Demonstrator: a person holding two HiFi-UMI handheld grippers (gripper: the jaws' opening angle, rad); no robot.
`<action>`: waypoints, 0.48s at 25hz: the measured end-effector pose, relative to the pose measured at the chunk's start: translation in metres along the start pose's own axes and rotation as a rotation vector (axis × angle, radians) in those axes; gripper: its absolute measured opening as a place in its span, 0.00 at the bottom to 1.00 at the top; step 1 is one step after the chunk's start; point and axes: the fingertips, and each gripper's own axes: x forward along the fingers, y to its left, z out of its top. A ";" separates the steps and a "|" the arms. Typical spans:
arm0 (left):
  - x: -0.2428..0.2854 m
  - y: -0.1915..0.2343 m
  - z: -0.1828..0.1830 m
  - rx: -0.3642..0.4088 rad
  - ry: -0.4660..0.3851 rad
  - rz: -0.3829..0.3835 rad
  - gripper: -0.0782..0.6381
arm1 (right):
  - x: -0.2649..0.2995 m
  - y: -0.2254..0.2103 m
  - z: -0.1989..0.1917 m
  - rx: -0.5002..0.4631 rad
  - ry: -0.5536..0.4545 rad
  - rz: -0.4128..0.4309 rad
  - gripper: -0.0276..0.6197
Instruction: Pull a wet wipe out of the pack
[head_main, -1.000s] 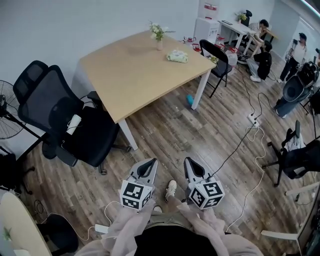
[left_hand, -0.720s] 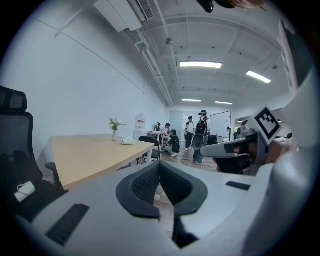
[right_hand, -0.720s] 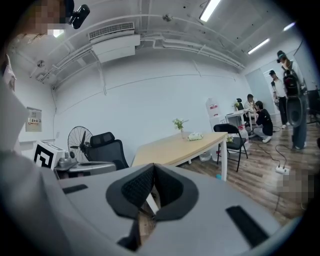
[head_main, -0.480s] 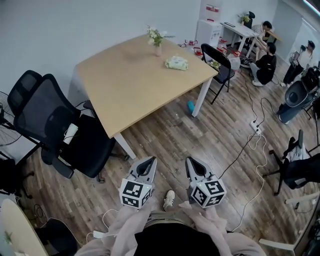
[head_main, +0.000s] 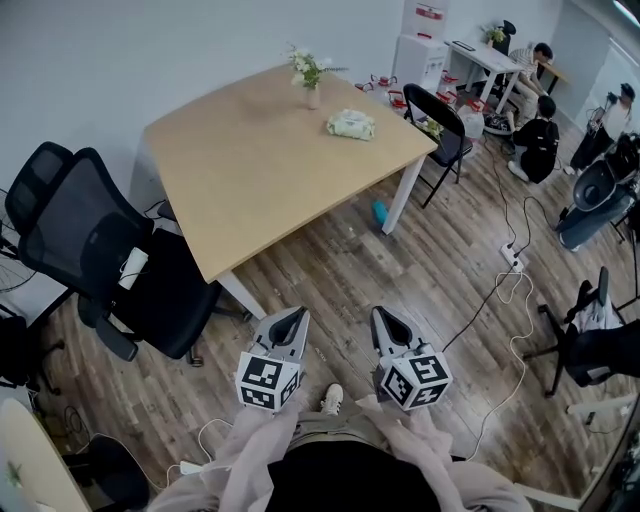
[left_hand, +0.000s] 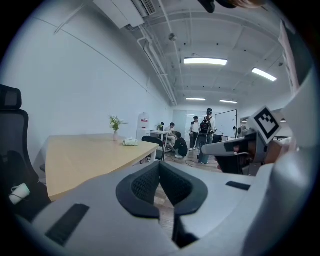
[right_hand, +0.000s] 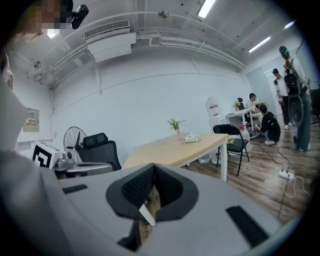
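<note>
Our left claw (head_main: 296, 314) has its jaws pressed together with nothing between them, and our right claw (head_main: 382, 314) is closed the same way, empty. We hold the two side by side, low over the wooden floor (head_main: 420, 260), pointing toward the counter (head_main: 240, 170). The pack of wet wipes (head_main: 351, 124) lies well apart from both claws, on the counter's far side, near a small vase of flowers (head_main: 311, 82). A black office chair (head_main: 100, 250) stands at the counter's left, a folding chair (head_main: 436, 118) by its far right corner.
</note>
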 end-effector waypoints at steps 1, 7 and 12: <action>0.003 -0.001 -0.001 -0.001 0.002 -0.001 0.12 | 0.002 -0.002 0.000 0.001 0.001 0.002 0.06; 0.015 -0.005 -0.002 0.001 0.009 0.010 0.12 | 0.006 -0.011 -0.002 0.012 0.009 0.016 0.06; 0.014 -0.007 -0.003 -0.001 0.011 0.020 0.12 | 0.007 -0.012 -0.009 0.025 0.029 0.024 0.06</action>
